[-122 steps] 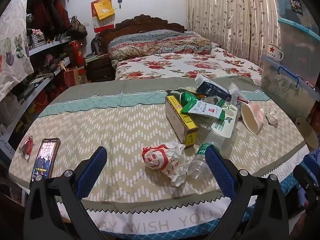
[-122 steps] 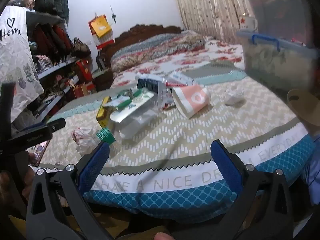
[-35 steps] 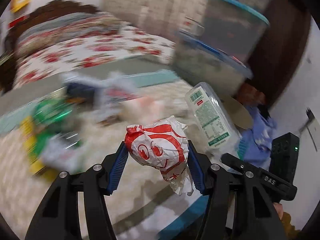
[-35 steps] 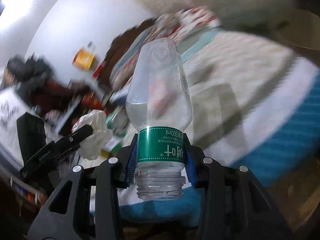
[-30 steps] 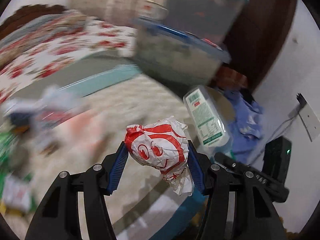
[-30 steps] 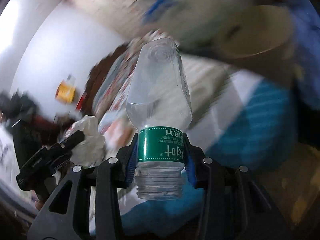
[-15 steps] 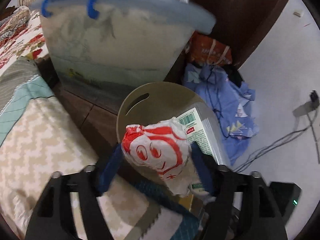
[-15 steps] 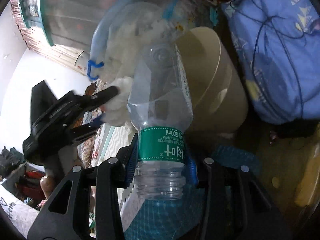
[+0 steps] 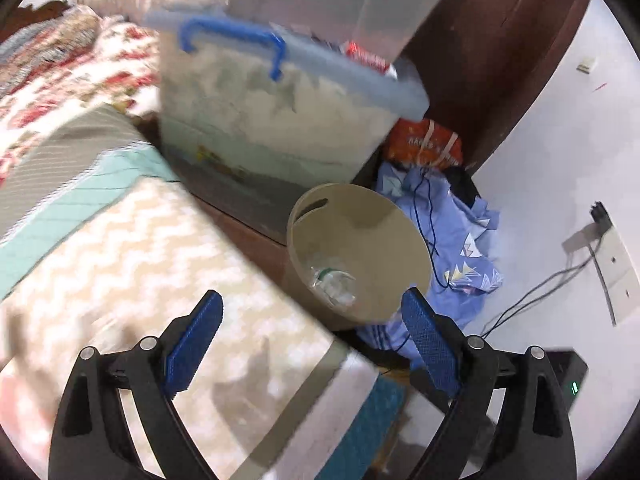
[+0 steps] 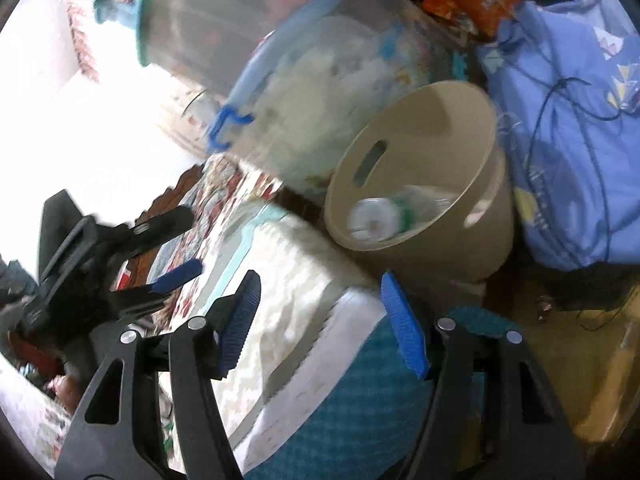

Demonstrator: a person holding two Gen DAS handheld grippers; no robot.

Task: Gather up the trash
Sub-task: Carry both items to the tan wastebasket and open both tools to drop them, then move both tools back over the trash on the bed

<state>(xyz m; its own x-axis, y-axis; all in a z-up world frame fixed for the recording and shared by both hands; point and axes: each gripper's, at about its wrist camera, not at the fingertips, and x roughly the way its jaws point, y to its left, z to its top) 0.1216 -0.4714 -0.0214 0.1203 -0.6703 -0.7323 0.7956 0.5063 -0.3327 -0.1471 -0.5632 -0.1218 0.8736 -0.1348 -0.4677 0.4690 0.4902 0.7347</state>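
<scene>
Right wrist view: the bottle (image 10: 384,216) lies on its side in the bin (image 10: 476,128) beside the bed's corner, base toward the camera, while both the right gripper (image 10: 320,320) and left gripper (image 9: 310,344) have just spread their fingers, nothing between.

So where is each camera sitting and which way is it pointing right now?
Left wrist: rides the left tongs, angled down past the bed corner at the beige bin; its own open, empty fingers show.
Right wrist: rides the right tongs, rolled sideways, facing the bin; its open, empty fingers and the left tongs show.
Shared: the bin, the clear bottle inside, the blue-handled storage box.
</scene>
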